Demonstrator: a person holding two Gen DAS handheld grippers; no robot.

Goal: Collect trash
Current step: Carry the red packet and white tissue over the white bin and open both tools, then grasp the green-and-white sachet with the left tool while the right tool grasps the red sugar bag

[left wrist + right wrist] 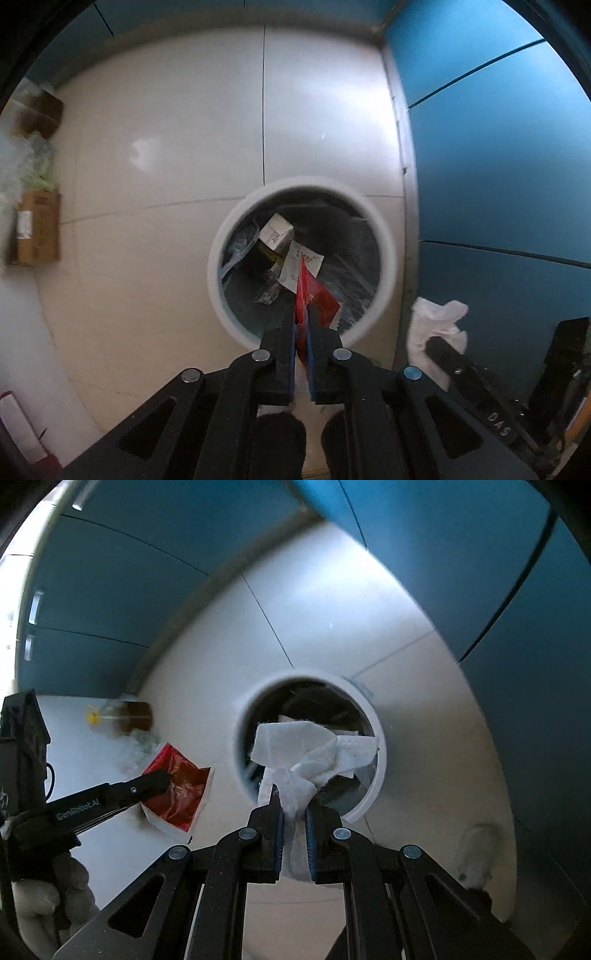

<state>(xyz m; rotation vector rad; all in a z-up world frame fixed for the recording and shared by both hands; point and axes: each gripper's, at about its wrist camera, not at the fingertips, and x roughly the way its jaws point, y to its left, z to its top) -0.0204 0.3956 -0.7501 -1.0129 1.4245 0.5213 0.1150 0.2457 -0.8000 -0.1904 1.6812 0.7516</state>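
A round white trash bin (218,266) with a dark liner stands on the pale floor, holding a small white box (276,230) and paper scraps. My left gripper (302,314) is shut on a red wrapper (319,297) and holds it above the bin's near rim. In the right wrist view the bin (380,775) sits ahead, and my right gripper (294,794) is shut on a crumpled white tissue (295,746) over the bin's near edge. The left gripper (159,781) with the red wrapper (181,794) shows at the left there. The tissue (436,317) shows at right in the left view.
Blue cabinet fronts (498,166) stand close on the right of the bin. Cardboard boxes (37,232) and plastic bags (26,162) lie at the far left on the floor. A bottle with a yellow cap (122,716) lies by the blue wall.
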